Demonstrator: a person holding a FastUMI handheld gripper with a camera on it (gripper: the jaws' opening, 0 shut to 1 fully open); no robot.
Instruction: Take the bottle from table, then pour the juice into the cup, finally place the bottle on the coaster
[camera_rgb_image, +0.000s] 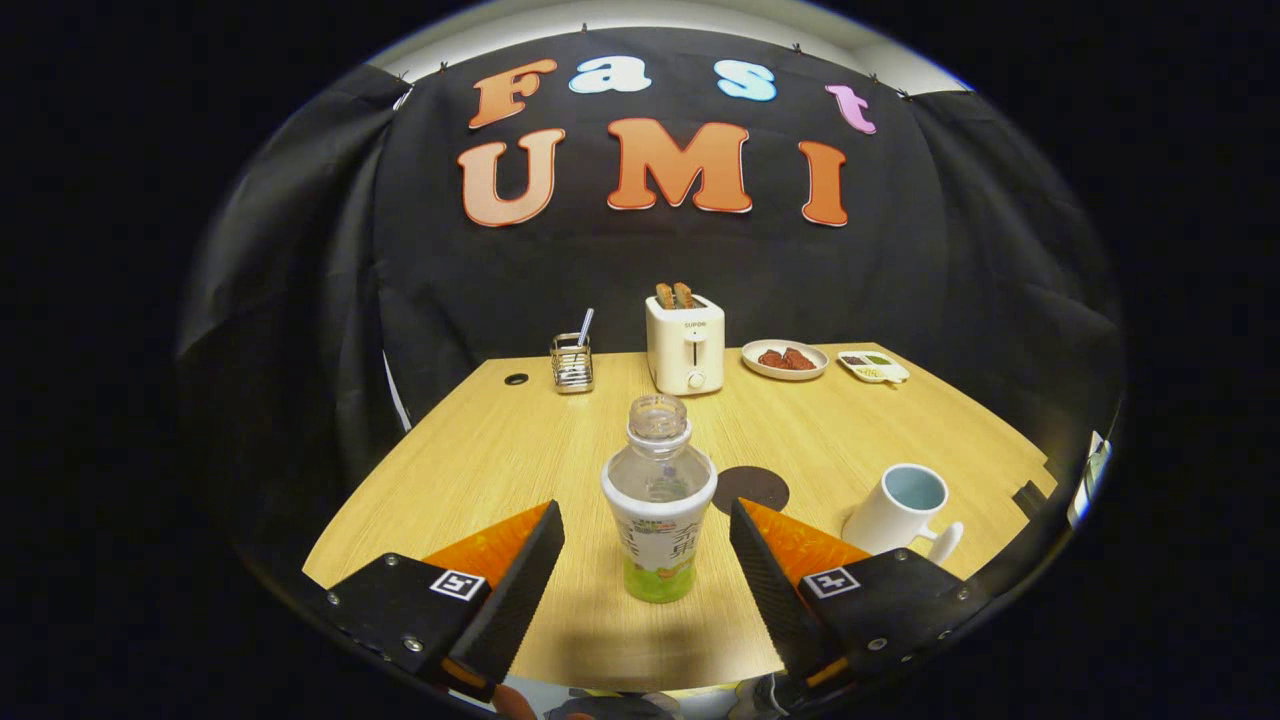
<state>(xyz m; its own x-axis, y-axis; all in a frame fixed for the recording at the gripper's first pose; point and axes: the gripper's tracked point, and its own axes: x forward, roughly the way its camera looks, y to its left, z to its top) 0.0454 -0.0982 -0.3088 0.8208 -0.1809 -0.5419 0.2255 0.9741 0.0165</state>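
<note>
The gripper (647, 535) is spread wide with the uncapped juice bottle (658, 498) upright on the table (500, 450) between its untouching fingers, coaster (751, 488) and white mug (902, 512) lower right.

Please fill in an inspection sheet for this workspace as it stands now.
Surface: light wooden table, a black grommet hole near its far corner.
Job's things: uncapped clear plastic bottle upright, little green juice at the bottom; white ceramic mug empty; dark round coaster bare.
Clutter: white toaster with toast, wire cutlery holder, plate of brown food, small divided dish.
Grippers: tool open, fingers either side of the bottle, not touching.
Cables: nothing seen.
Surroundings: black cloth wall.
</note>
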